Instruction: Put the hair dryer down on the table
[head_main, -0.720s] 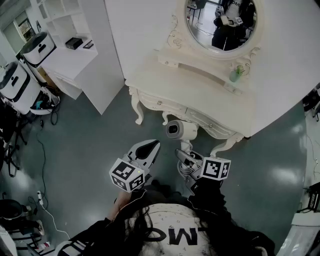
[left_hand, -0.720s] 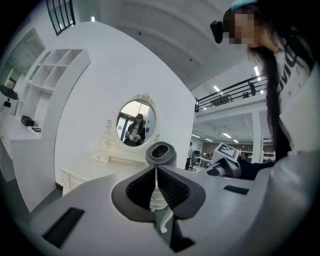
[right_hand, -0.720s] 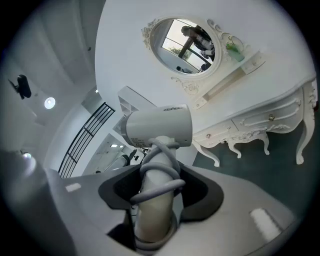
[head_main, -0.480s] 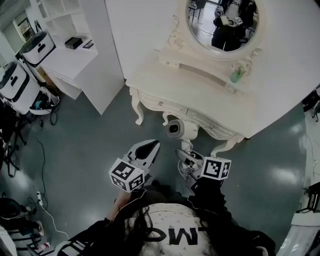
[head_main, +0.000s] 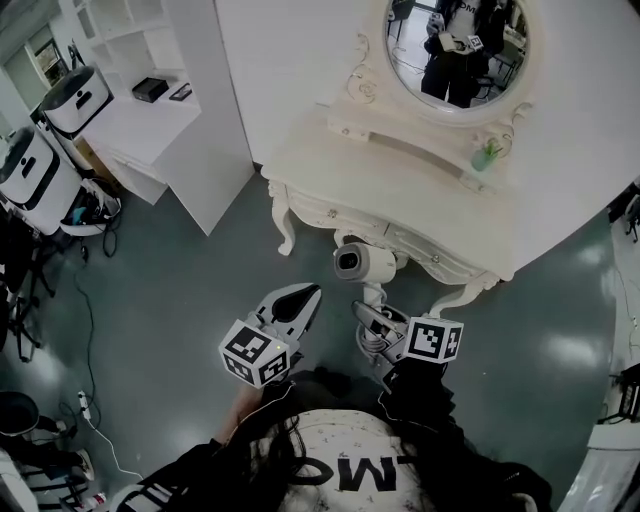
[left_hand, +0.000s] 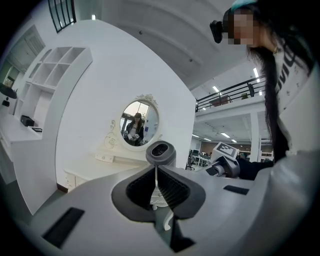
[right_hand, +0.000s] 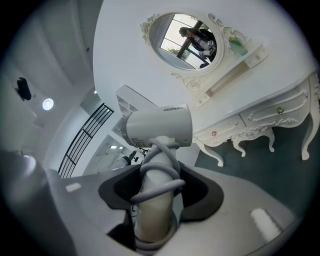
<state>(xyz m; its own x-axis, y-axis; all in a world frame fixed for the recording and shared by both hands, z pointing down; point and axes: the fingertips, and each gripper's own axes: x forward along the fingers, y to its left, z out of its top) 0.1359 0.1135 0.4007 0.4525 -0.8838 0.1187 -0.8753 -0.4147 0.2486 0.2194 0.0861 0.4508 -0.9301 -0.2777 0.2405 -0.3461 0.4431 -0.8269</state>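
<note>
Hair dryer (head_main: 362, 263), handle within right tongs (head_main: 368, 316), seemingly short of table (head_main: 400, 190)

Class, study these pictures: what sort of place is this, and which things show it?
Probably a mock bedroom corner built inside a big open hall: an ornate white dressing table with an oval mirror, white shelves beside it, and beyond, a railed gallery under strip lights.
</note>
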